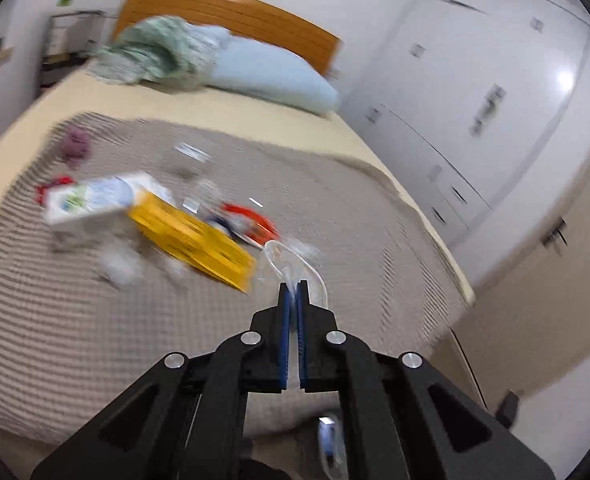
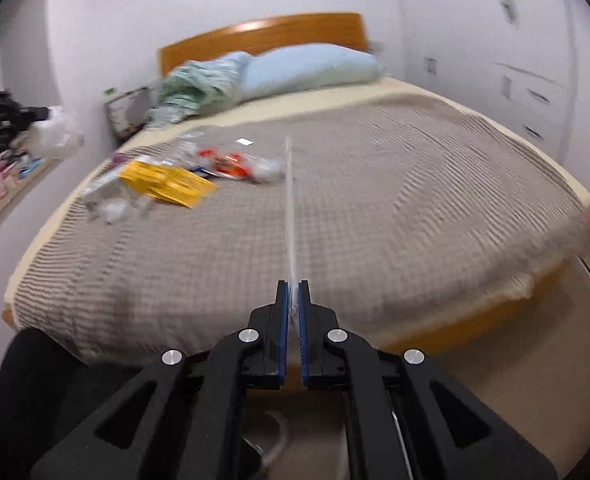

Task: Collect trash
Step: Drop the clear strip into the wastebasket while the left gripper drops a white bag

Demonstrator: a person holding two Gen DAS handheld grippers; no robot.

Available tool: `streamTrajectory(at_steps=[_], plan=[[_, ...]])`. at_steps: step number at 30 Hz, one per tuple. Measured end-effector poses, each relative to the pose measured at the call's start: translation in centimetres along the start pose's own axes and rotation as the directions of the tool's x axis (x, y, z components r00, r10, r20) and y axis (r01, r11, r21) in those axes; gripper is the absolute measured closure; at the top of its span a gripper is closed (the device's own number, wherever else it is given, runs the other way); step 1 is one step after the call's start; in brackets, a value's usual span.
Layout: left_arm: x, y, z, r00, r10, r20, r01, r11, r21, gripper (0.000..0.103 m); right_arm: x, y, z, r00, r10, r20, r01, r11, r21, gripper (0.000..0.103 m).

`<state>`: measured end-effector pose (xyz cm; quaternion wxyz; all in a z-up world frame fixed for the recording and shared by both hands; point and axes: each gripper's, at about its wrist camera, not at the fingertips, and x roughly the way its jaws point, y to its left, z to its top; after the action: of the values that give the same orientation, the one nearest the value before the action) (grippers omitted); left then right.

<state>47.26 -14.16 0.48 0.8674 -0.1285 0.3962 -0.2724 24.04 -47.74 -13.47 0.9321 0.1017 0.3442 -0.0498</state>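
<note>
Blue pillow [image 1: 271, 76]; wooden headboard [image 1: 231, 16]; white wardrobe [image 1: 495, 92]

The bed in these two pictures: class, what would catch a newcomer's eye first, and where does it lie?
A heap of litter sits mid-bed on the grey blanket, with a yellow packet brightest, a white carton left of it and a red wrapper to its right. At the wooden headboard lie a blue pillow and crumpled green cloth. Each gripper, left and right, is shut on thin clear plastic.
</note>
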Motion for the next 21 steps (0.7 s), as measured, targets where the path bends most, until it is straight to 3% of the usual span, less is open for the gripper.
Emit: streamTrajectory(at_steps=[4, 6, 10, 13, 18, 19, 20, 21], plan=[[3.8, -6.4, -5.6, 0.986, -0.099, -0.134, 0.109, 0.992, 0.069, 0.103, -0.7, -6.1, -5.1, 0.986, -0.118, -0.116, 0.125, 0.991, 0.056, 0.098], [6.3, -8.8, -8.4, 0.970, -0.126, -0.209, 0.146, 0.986, 0.085, 0.103, -0.2, -9.1, -9.0, 0.964, -0.171, -0.205, 0.188, 0.980, 0.071, 0.098], [12.2, -12.5, -14.8, 0.910, -0.134, -0.393, 0.186, 0.978, 0.096, 0.103, 2.5, -13.4, -16.7, 0.909, -0.162, -0.383, 0.229, 0.964, 0.137, 0.098], [14.9, -13.9, -18.3, 0.873, -0.111, -0.475, 0.187, 0.976, 0.116, 0.103, 6.2, -15.4, -22.4, 0.850, -0.155, -0.503, 0.261, 0.954, 0.146, 0.098], [18.1, -15.0, -22.3, 0.818, -0.031, -0.575, 0.163, 0.970, 0.180, 0.103, 11.4, -17.3, -26.7, 0.792, -0.181, -0.583, 0.307, 0.944, 0.123, 0.098], [18.5, -15.2, -22.6, 0.809, -0.025, -0.587, 0.165, 0.969, 0.185, 0.103, 12.5, -17.6, -27.2, 0.788, -0.193, -0.585, 0.314, 0.943, 0.111, 0.092], [18.9, -15.3, -23.2, 0.801, -0.013, -0.599, 0.161, 0.968, 0.194, 0.103, 14.0, -18.0, -27.8, 0.767, -0.204, -0.608, 0.321, 0.943, 0.089, 0.083], [19.3, -15.5, -23.5, 0.796, -0.004, -0.606, 0.157, 0.967, 0.201, 0.103, 15.2, -18.6, -28.7, 0.741, -0.211, -0.637, 0.330, 0.941, 0.073, 0.055]])
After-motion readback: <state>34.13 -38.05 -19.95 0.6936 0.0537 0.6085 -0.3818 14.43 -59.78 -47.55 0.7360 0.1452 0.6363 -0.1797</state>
